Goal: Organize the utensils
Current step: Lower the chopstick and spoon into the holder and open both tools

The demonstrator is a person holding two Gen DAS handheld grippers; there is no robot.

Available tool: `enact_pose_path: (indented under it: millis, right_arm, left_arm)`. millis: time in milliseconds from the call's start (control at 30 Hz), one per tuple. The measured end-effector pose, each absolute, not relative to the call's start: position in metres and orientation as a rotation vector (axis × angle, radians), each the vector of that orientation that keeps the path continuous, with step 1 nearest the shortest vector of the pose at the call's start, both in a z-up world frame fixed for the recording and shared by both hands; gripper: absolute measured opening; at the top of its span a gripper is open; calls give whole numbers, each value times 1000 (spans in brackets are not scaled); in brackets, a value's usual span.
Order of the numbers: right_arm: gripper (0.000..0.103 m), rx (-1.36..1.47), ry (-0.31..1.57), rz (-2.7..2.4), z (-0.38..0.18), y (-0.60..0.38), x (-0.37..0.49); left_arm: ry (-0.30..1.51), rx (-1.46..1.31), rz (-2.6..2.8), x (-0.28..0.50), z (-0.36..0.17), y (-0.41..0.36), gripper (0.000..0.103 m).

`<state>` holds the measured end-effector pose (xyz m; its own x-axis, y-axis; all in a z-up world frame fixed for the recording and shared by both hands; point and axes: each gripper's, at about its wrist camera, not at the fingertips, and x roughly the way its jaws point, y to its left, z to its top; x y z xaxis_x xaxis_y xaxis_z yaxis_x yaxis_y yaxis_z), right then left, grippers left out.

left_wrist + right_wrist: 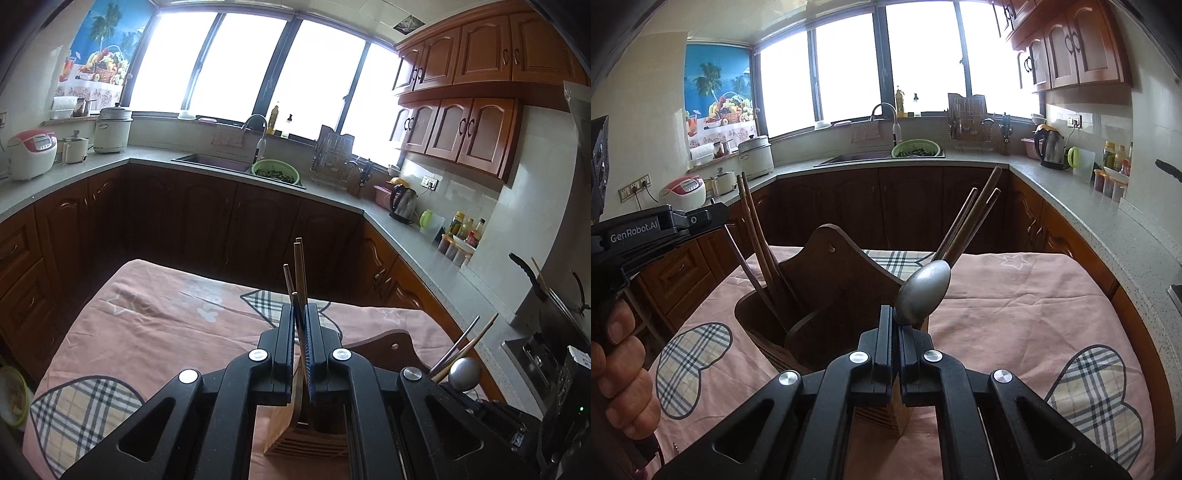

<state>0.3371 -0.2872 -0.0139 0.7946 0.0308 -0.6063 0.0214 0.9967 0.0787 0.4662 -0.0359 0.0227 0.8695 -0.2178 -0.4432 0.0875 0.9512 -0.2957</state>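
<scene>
A dark wooden utensil holder point(827, 280) with two compartments and a tall back panel stands on the pink cloth. My left gripper point(300, 308) is shut on a bundle of brown chopsticks point(298, 266), which point up above the holder point(291, 432). In the right wrist view these chopsticks point(753, 236) lean in the holder's left compartment, with the left gripper point(701, 219) on them. My right gripper point(894, 310) is shut on the handle of a metal spoon point(923, 291), bowl up, over the right compartment. More chopsticks point(971, 221) stand there behind the spoon.
A pink cloth point(1015, 295) with plaid hearts covers the table. A person's hand point(620, 350) holds the left gripper. Dark cabinets and a grey counter point(417, 243) ring the table, with a sink point(214, 162), green colander point(275, 171), kettle point(404, 203) and rice cooker point(31, 153).
</scene>
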Motion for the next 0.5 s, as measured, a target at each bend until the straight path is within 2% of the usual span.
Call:
enact_pose_path:
  millis: [500]
  right_arm:
    - [2,108,658,-3,-13,-295,339]
  left_arm:
    - [489,-254,-154,452,12,-30,5]
